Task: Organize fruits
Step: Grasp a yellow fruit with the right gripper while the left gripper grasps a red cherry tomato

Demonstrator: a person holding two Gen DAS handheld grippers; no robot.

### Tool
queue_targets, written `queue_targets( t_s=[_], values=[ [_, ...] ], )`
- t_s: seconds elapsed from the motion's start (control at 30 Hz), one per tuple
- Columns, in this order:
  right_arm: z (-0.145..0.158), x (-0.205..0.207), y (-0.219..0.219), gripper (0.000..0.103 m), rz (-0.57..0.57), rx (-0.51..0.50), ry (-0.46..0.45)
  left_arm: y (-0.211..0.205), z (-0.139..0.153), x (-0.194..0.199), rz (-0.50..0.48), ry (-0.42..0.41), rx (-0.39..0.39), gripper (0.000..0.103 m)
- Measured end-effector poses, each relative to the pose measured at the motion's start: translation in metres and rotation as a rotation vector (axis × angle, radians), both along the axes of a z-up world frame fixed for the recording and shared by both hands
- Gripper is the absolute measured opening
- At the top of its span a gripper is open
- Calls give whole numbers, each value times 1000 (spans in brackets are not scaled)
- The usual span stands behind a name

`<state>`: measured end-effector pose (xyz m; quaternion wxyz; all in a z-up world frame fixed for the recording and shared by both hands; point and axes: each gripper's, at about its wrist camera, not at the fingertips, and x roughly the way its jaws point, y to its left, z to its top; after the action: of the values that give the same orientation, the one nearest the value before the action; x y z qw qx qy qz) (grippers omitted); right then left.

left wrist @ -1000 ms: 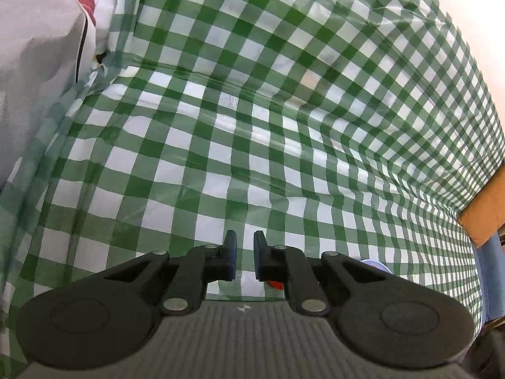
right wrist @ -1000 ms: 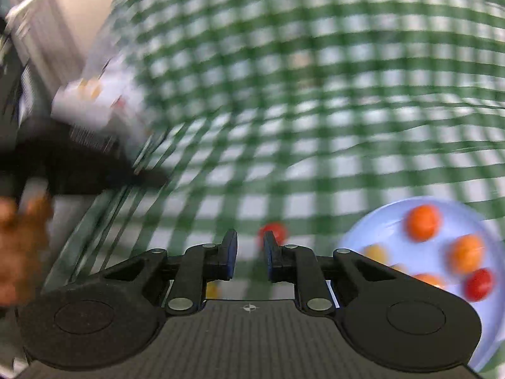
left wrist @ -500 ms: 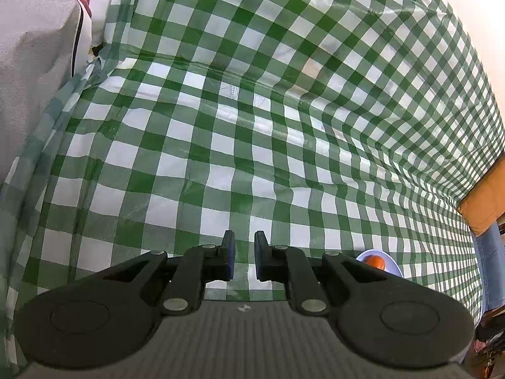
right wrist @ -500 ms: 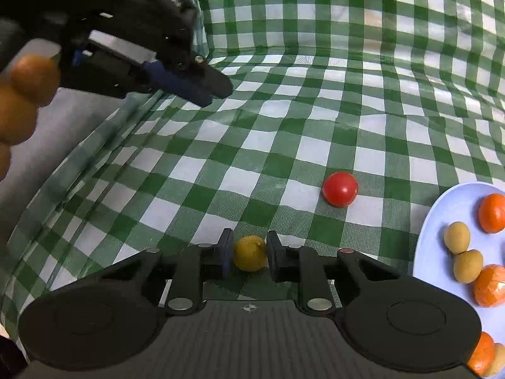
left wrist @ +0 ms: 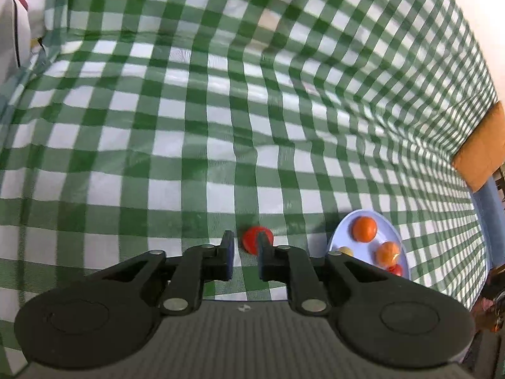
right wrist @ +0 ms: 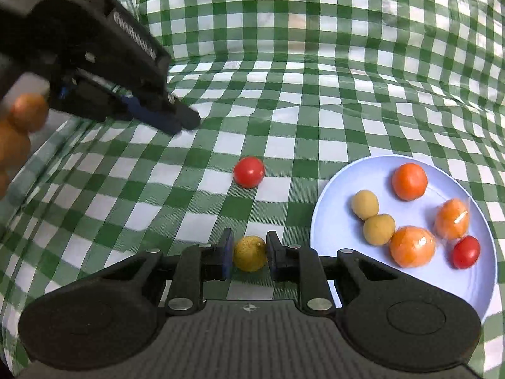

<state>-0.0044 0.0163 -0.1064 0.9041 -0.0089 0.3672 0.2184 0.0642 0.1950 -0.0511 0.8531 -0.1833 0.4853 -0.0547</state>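
1. The right wrist view shows the whole pale blue plate (right wrist: 328, 221) on the green checked tabletop (right wrist: 315, 63). On it lie two orange fruits, one wrapped in clear film, a third orange fruit (right wrist: 409, 180) near the far rim, two small tan fruits (right wrist: 378, 229) and a red tomato (right wrist: 466, 251).
2. The left wrist view catches only the plate's (left wrist: 391, 230) near part at the lower right, with two orange fruits and bits of a tan and a red one showing; the rest is hidden behind the gripper body.
3. Only the right wrist view shows the yellow lemon-like fruit (right wrist: 250, 253). It sits on the cloth between the fingers of the right gripper (right wrist: 247, 246), which stand narrow and close on either side of it. The pads look to be touching its sides, though the contact is hard to confirm.
4. A loose red tomato (right wrist: 249, 172) lies on the tabletop beyond the lemon-like fruit, to the left of the plate and apart from it.
5. In the left wrist view that same tomato (left wrist: 252, 240) lies just ahead of the left gripper (left wrist: 243, 252), partly behind the tip of the right-hand finger. The fingers are opening with a narrow gap and nothing between them.
6. The right wrist view also shows the left gripper (right wrist: 186, 121) from outside, at the upper left, tilted down above the cloth, well short of the tomato, with a person's hand (right wrist: 19, 126) at the left edge.
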Motion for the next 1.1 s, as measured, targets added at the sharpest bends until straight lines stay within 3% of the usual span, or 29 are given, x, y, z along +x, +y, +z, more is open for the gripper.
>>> queue_targets(
  t_s=[0.27, 0.37, 0.7, 1.1],
  values=[
    [-2, 9, -8, 23, 65, -8, 33, -15, -19, 15, 23, 45, -6, 33],
    [-1, 13, -12, 24, 68, 8, 53, -25, -24, 18, 7, 49, 7, 41],
    [1, 13, -10, 24, 81, -8, 54, -45, -36, 25, -21, 65, 67, 42],
    [4, 12, -7, 24, 82, -16, 55, -46, -37, 26, -26, 65, 80, 42]
  ],
)
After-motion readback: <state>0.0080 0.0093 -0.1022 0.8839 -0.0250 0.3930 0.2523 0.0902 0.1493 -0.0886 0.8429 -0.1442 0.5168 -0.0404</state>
